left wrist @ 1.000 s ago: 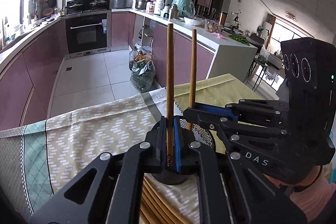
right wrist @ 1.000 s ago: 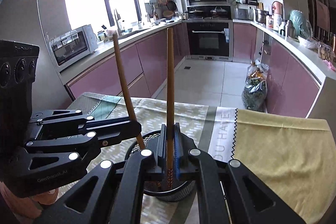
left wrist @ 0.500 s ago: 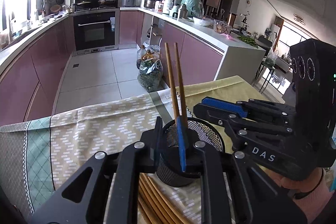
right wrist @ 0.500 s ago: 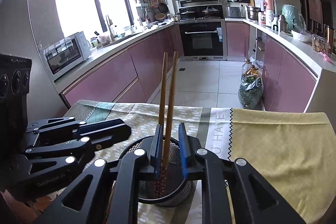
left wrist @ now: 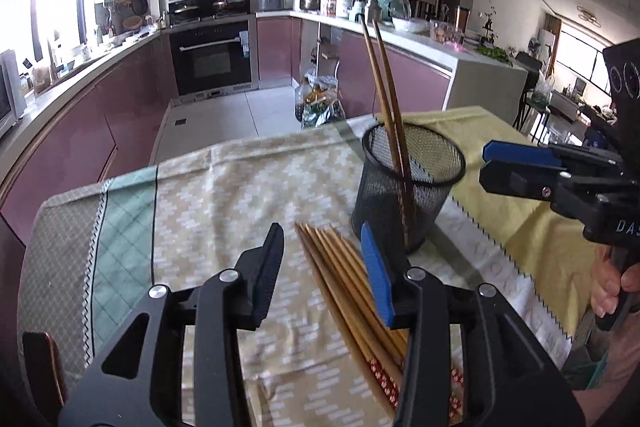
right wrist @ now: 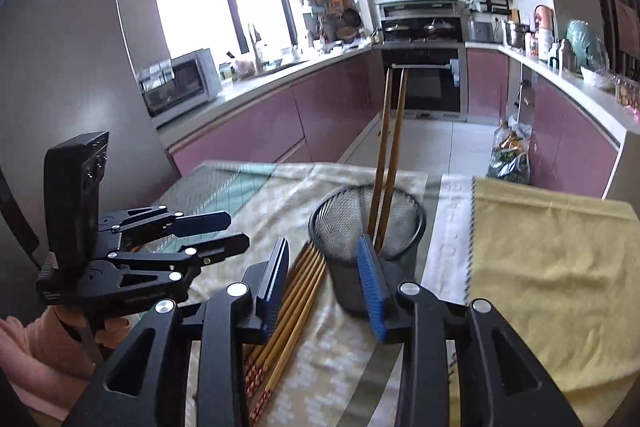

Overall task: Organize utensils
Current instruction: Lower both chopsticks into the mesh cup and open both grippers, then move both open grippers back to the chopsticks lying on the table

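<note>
The left gripper (left wrist: pixel 322 263) is hanging over the patterned tablecloth (left wrist: pixel 224 195), its jaws spreading apart with nothing pinched between them — only the tips of the loose chopsticks (left wrist: pixel 344 283) are showing in the gap, lying flat on the cloth below. Those chopsticks are fanning back in a bundle just beside the black mesh holder (left wrist: pixel 412 183), which is standing upright on the cloth. Two chopsticks (left wrist: pixel 386 87) are leaning inside the holder, side by side, their tops tilting away. Further right, the right gripper (right wrist: pixel 324 283) is also opening — empty, its blue pads (right wrist: pixel 370 287) standing apart in front of the holder, clear of it. A yellow towel (right wrist: pixel 548 267) is covering the table's right end.
</note>
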`<state>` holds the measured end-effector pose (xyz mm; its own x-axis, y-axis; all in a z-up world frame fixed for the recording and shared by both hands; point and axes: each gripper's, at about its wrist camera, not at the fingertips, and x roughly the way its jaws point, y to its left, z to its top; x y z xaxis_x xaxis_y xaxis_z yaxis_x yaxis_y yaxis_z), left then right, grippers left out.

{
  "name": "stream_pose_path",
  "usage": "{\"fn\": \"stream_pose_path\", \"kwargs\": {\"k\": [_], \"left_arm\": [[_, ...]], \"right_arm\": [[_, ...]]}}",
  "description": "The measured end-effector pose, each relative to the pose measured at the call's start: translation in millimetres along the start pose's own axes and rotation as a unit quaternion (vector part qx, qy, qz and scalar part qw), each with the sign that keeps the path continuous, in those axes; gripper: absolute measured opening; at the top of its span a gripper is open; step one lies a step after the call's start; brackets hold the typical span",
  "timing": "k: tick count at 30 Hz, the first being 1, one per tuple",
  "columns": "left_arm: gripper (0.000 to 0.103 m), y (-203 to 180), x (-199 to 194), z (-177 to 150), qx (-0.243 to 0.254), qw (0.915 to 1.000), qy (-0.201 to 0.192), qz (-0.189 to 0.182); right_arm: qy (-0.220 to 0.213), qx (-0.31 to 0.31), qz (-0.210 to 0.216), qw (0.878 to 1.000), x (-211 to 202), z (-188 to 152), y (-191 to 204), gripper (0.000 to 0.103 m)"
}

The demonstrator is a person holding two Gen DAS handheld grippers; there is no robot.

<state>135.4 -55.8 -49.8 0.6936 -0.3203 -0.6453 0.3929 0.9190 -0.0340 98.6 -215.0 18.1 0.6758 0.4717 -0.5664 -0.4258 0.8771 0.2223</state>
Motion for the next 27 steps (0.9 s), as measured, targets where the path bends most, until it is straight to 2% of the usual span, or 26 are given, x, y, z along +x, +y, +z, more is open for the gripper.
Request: {"fn": "stream_pose_path", "kwargs": {"k": [3,6,16,27], "left_arm": [[0.04,-5.0,16.3,-19.8,-0.006,0.9992,0.04,-0.006],[0.04,-8.6,26.7,-34.0,-0.004,0.9981,0.061,-0.005],[0.038,1.2,39.8,-48.4,-0.032,0.9954,0.088,-0.019],[0.038,11.5,38.7,-55.2,-0.051,0.9937,0.097,-0.022]], "right_arm": [[0.032,0.002,0.006,0.999,14.7,-18.3,6.2,0.034],[0.057,0.016,0.015,0.998,28.3,-31.9,6.9,0.034],[0.11,0.034,0.02,0.993,52.2,-58.4,11.7,0.035],[0.118,0.035,0.013,0.992,53.3,-65.1,10.9,0.035]]}}
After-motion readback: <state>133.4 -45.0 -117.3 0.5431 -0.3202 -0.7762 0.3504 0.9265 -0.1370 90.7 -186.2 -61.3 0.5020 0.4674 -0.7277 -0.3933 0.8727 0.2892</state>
